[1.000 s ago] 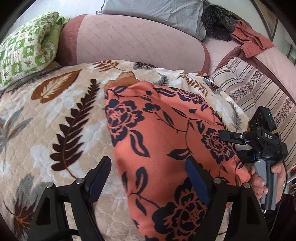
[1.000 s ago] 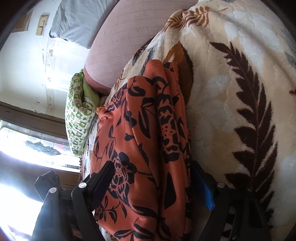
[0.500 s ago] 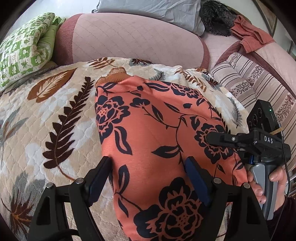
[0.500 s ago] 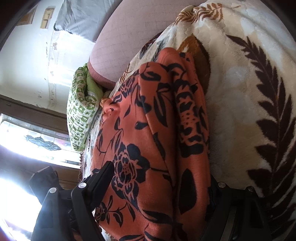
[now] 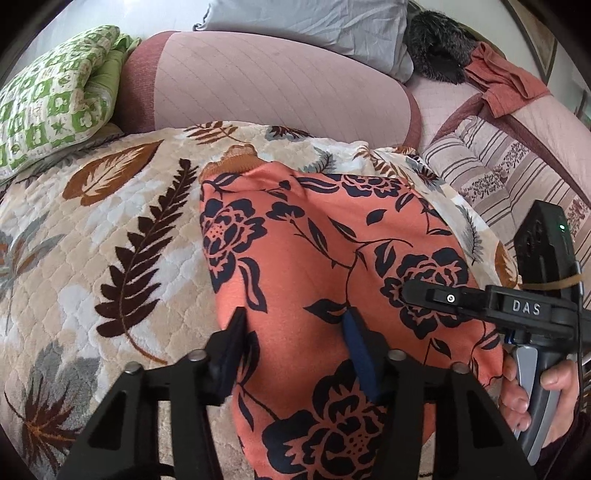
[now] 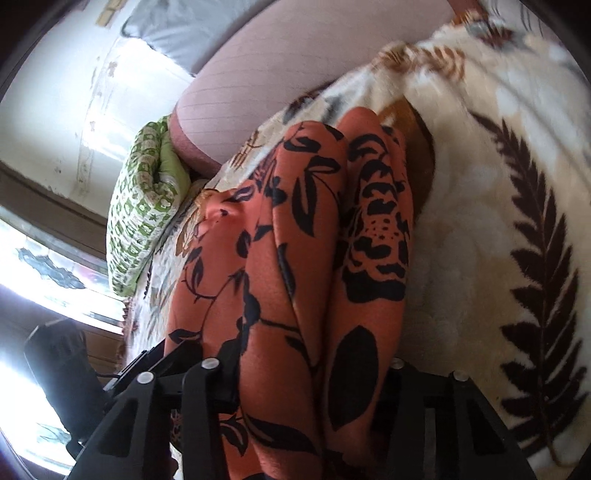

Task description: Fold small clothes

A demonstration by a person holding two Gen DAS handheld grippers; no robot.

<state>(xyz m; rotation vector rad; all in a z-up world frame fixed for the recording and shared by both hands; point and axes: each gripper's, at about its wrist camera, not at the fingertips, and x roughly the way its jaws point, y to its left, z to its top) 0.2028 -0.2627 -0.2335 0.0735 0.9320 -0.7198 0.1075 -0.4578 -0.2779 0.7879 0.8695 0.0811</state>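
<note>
Both tongs, left [image 5: 295,339] and right [image 6: 310,373], are closing on the orange floral garment [image 5: 332,258]; I'd grab both corners evenly, then lift together off the bed's blanket [image 5: 110,240].

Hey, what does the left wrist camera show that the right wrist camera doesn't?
Only the left wrist view shows the grey pillow's full front, the rust cloth, the striped cushion, and the hand holding the right gripper.

Only the right wrist view shows the bright window and the wall.

Both show the orange floral garment between closing jaws, the leaf blanket and the green pillow.
</note>
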